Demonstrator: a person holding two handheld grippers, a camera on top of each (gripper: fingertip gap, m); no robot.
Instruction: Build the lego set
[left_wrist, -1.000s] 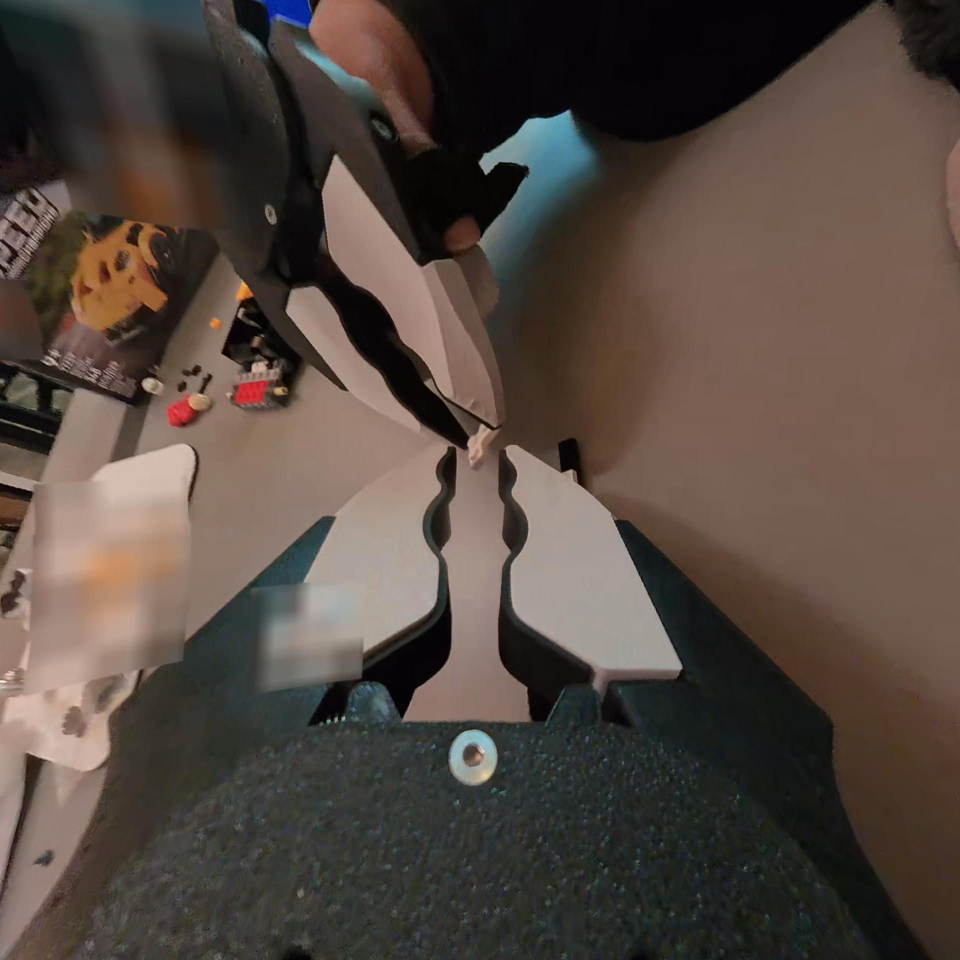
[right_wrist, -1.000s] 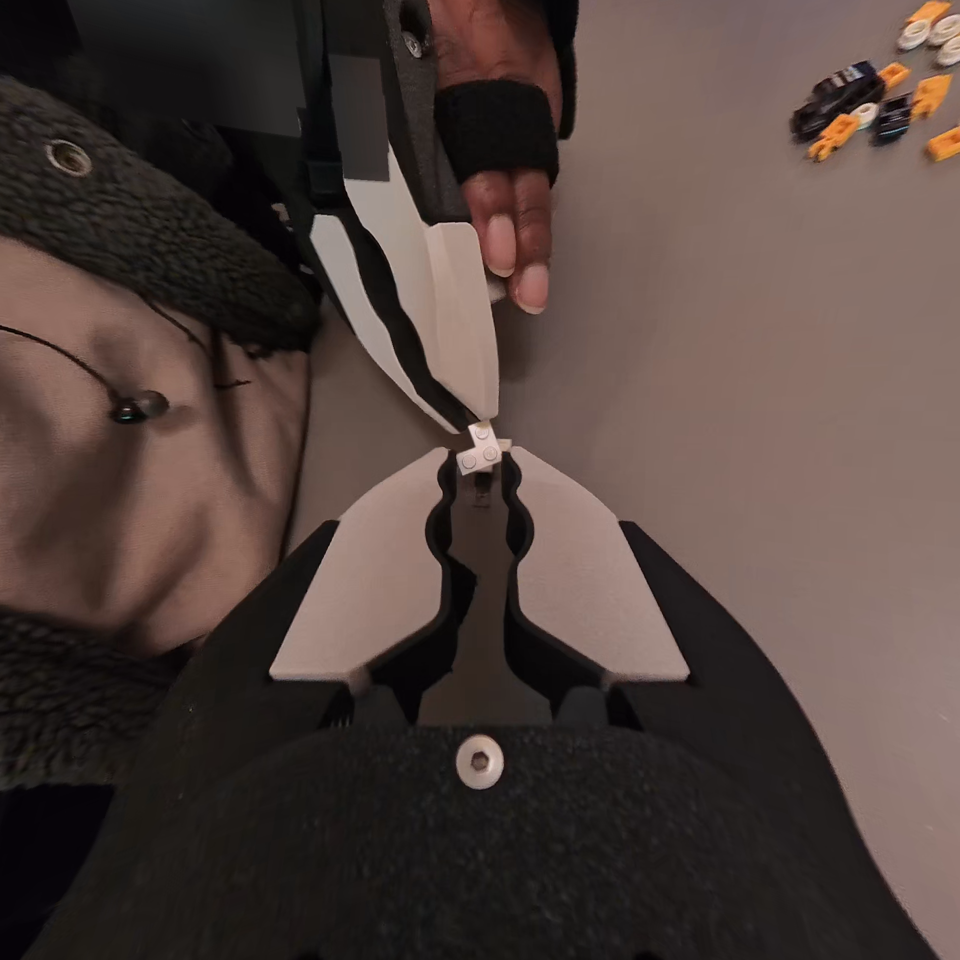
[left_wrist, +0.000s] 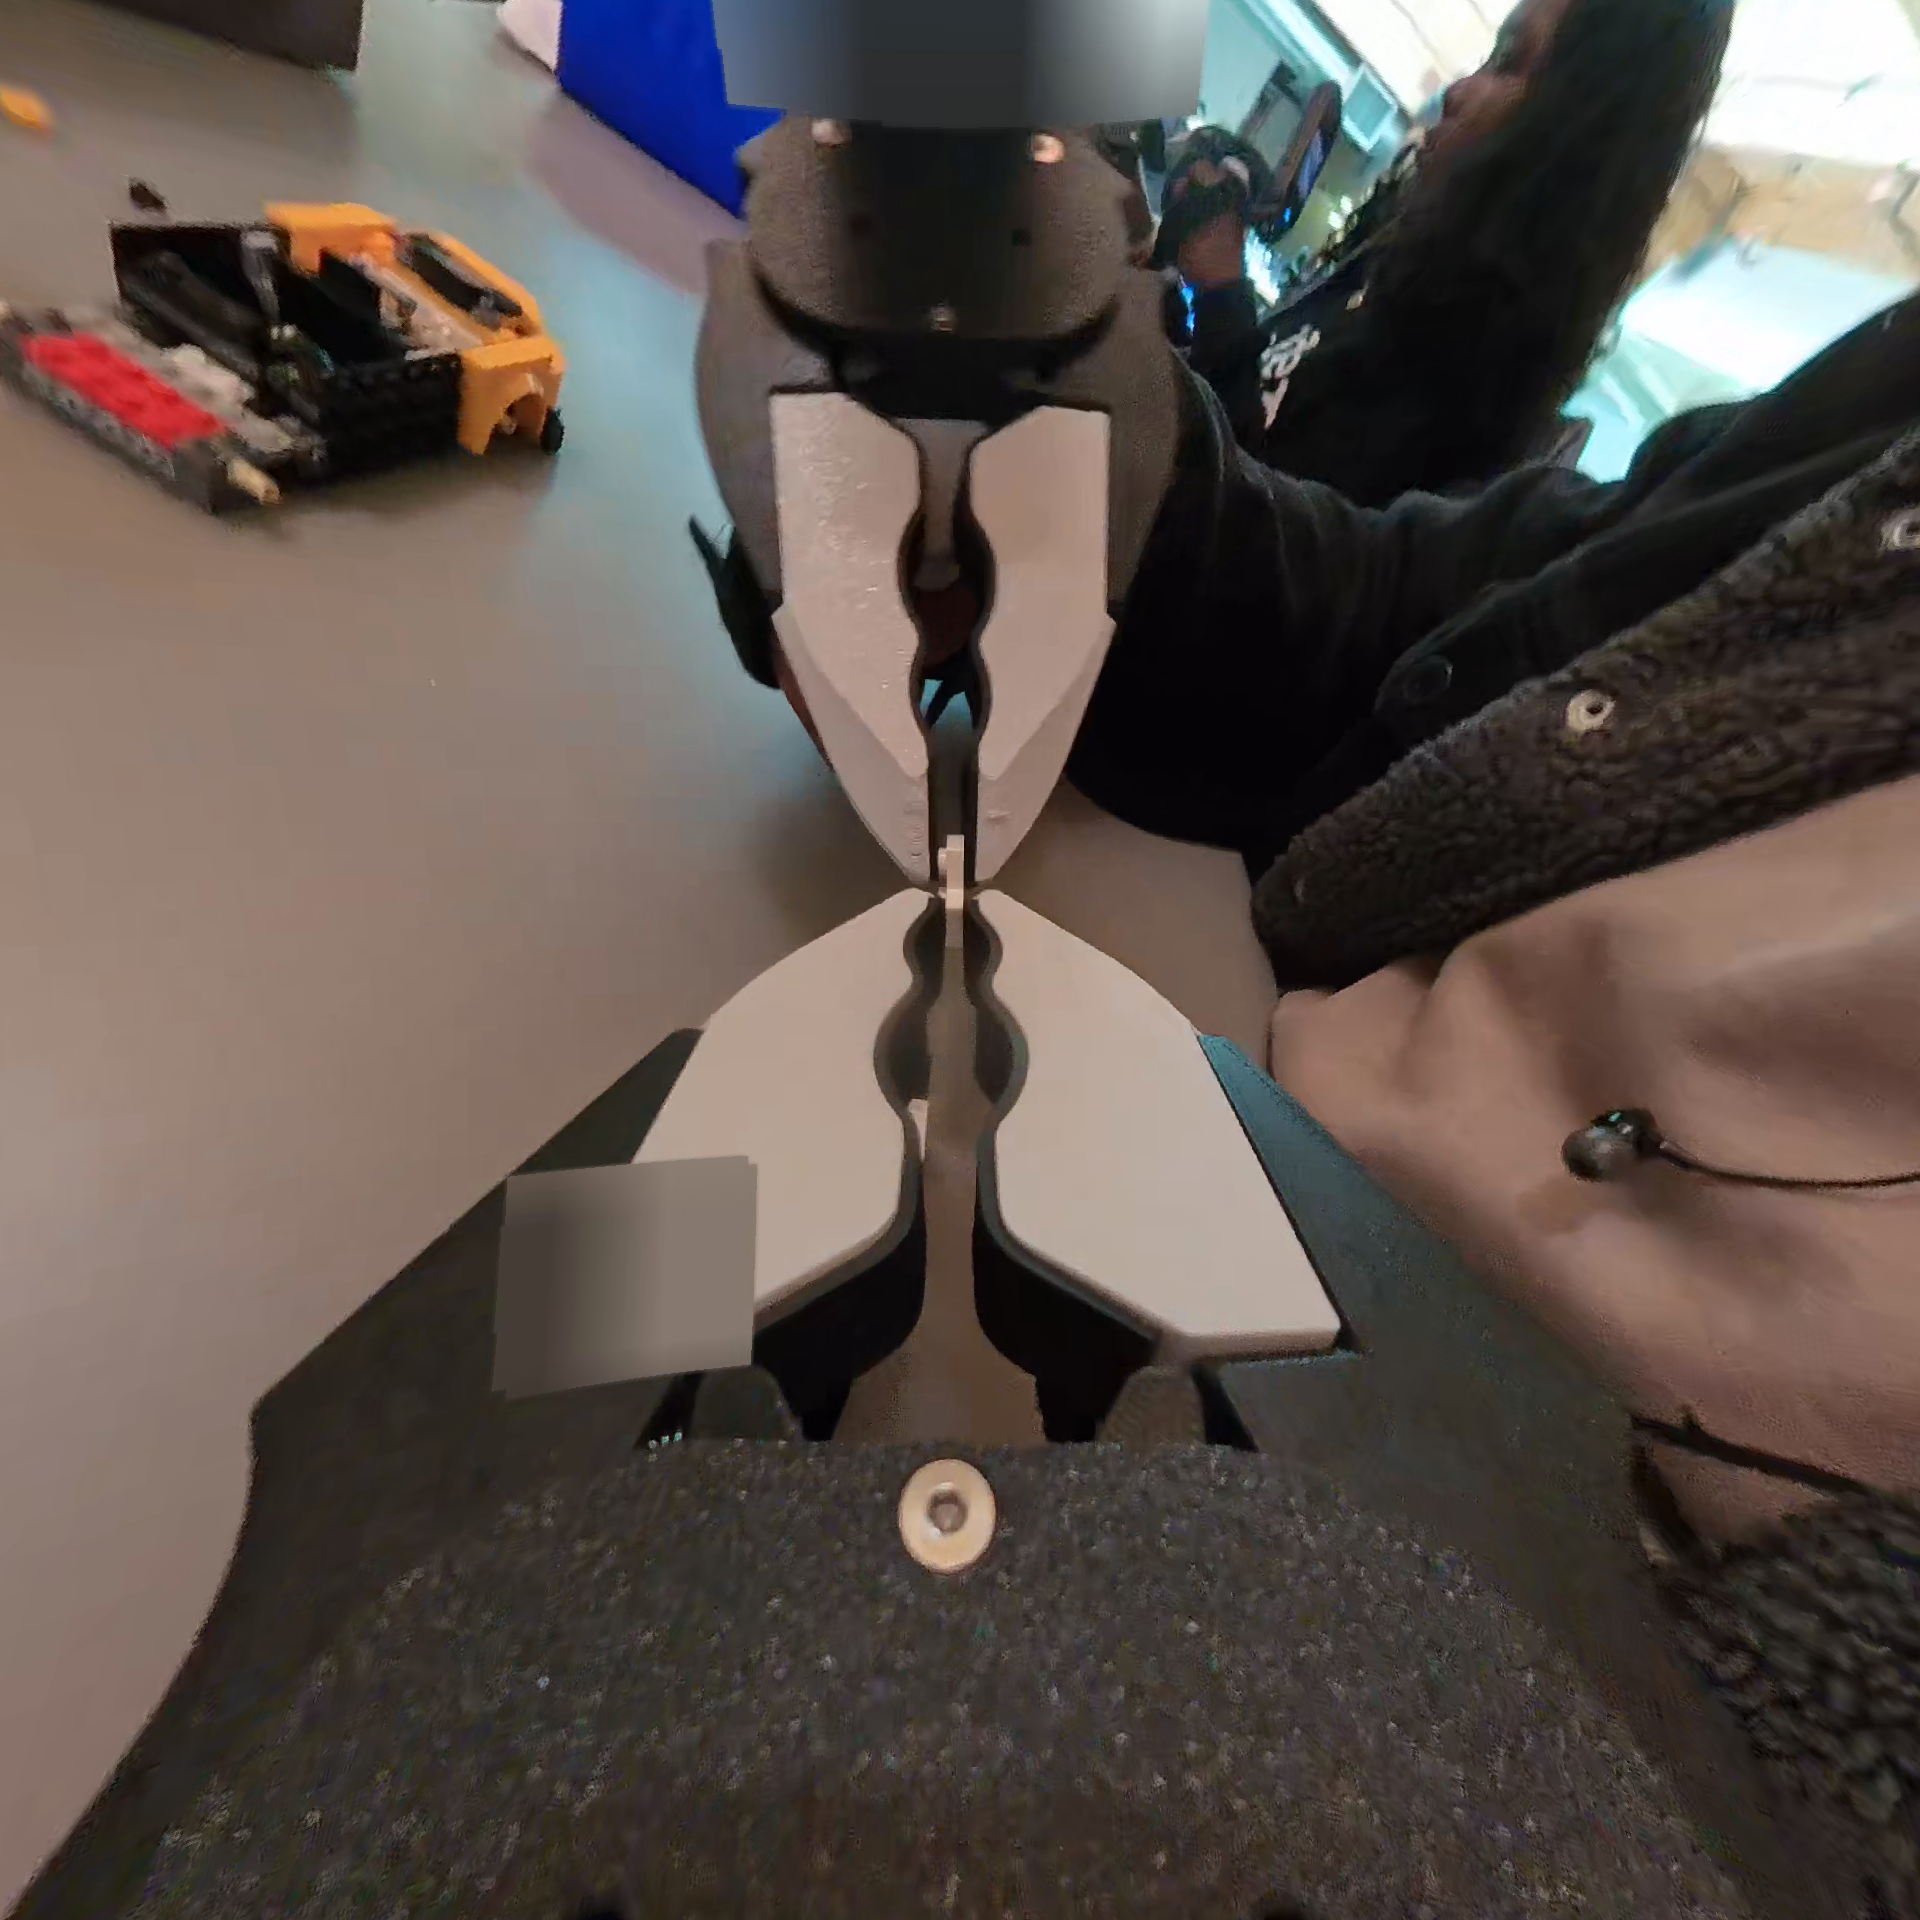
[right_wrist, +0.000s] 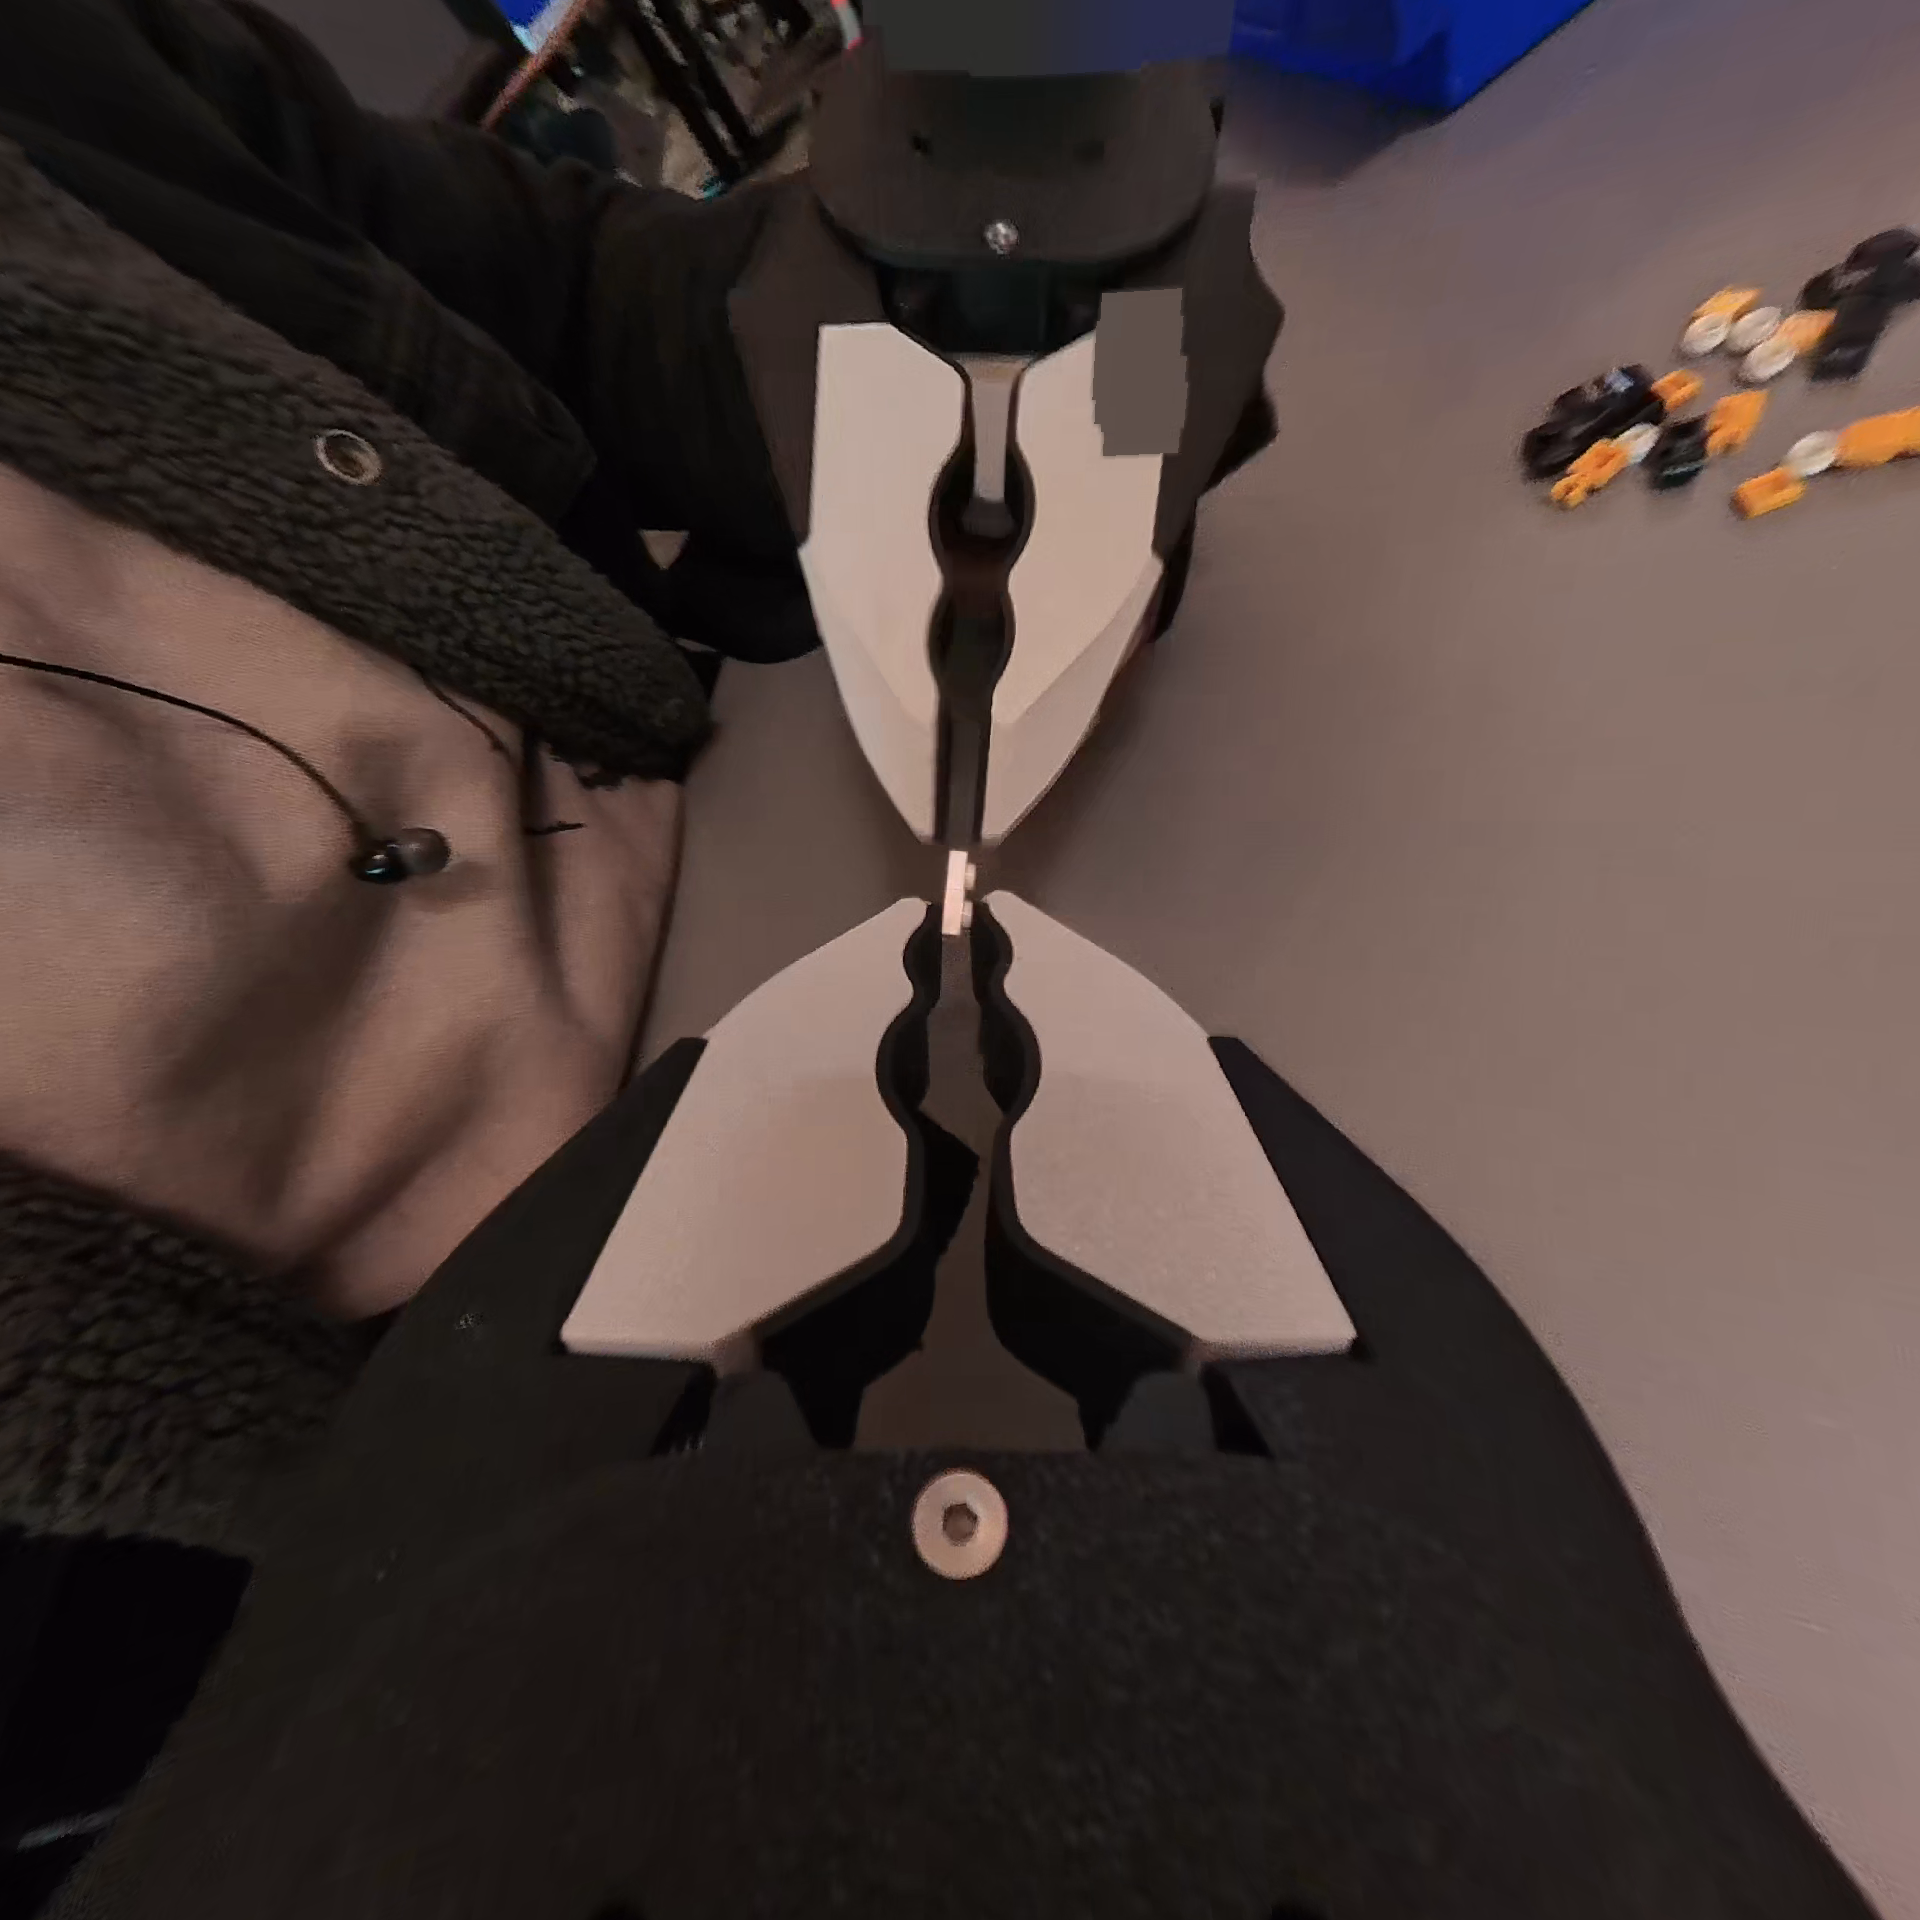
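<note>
Tool (left_wrist: 948, 902) tips on white piece (left_wrist: 954, 871)

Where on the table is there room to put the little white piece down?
Bare grey table lies between the half-built car and the grippers. More lies below the loose orange and black pieces. It is crowded by the jacket.

Busy indoor workspace: grey table (left_wrist: 312, 727), blue bin (left_wrist: 665, 94).

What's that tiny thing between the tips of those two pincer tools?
A small white lego piece, pinched tip to tip by the right gripper and the left gripper. Both wrist views show it, edge-on.
</note>
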